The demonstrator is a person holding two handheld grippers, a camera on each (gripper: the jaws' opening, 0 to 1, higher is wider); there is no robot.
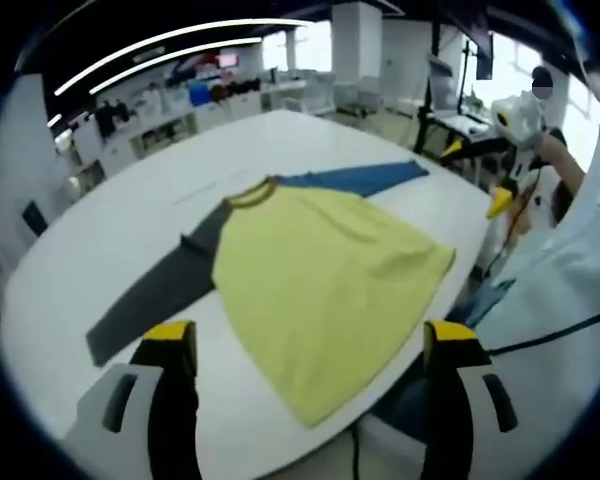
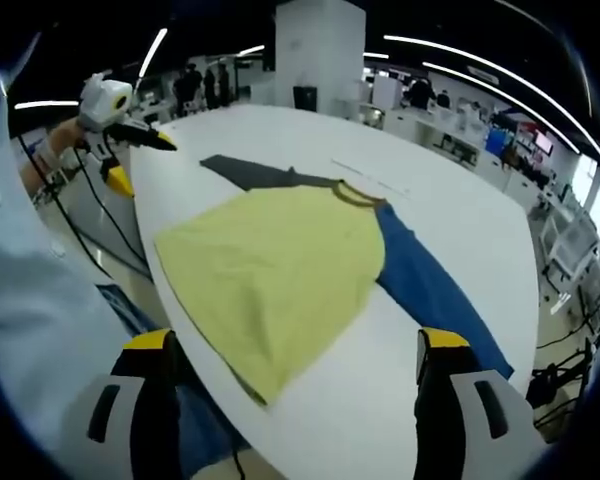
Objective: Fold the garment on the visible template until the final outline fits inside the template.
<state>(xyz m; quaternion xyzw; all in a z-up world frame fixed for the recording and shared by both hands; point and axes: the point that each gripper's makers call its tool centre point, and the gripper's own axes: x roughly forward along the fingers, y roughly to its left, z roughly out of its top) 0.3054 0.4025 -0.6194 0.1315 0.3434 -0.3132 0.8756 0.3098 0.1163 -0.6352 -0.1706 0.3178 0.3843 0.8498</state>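
Looking at the garment [image 1: 330, 270] first, we see a long-sleeved shirt with a yellow body, one grey sleeve [image 1: 160, 290] and one blue sleeve [image 1: 355, 180], spread flat across the middle of the left gripper view. In the right gripper view the same shirt [image 2: 280, 270] fills the centre, its blue sleeve [image 2: 430, 290] running toward the lower right and its grey sleeve [image 2: 255, 172] toward the upper left. We judge it light, soft and limp: it will sag and drape from any pinch, slide easily on the smooth top, and crease wherever it bunches. Nothing about it looks fragile. We would take hold at thin edges, a sleeve cuff or a hem corner, pinching one layer and lifting low so the fold lands straight.

A faint line [image 1: 225, 180] lies on the surface beyond the collar; whether it belongs to the template we cannot tell.

The white table [image 1: 90, 220] carries the shirt, whose hem lies close to the near edge at the lower right of the left gripper view.

Our left tongs [image 1: 310, 345] stand wide open, gripping nothing, well short of the cloth. Our right tongs [image 2: 295, 355] are likewise spread and empty.

Beyond the table, an office with desks and ceiling lights fills the upper frame.
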